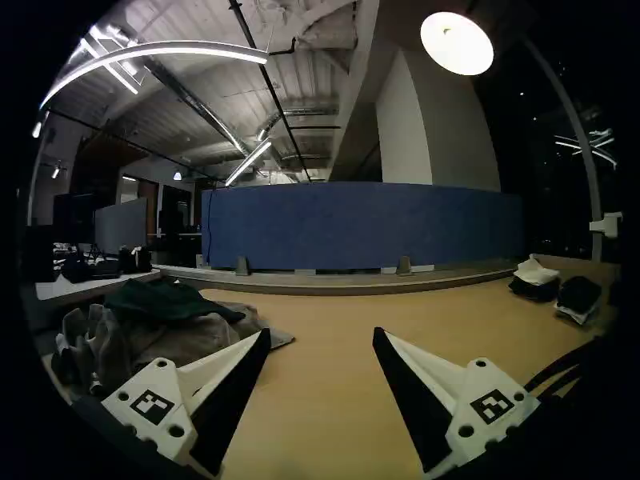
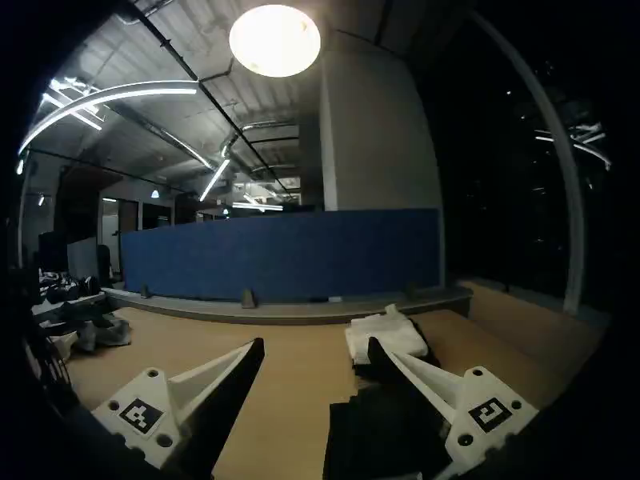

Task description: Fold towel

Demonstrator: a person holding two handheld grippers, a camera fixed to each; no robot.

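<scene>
Left gripper view looks level and low across the bench toward a blue partition. The left tool points straight ahead with its two fingers spread wide, and bare wood shows between them. Just beyond its left finger lies a heap of towels, crumpled and unfolded. A dark green one is slumped on top of grey and beige ones, and a flat corner sticks out toward the middle of the bench. Well apart, at the far right edge, sit two small folded stacks, one of them capped in white. A round lamp glows overhead.

Right gripper view shows the right tool held the same way, low and level, its fingers also wide apart and closed on nothing. Past the tip of its right finger rests a white folded towel, neat and squared, on top of darker cloth. A dark folded towel lies nearer, under and beside that finger. Whether the finger touches it cannot be told.
</scene>
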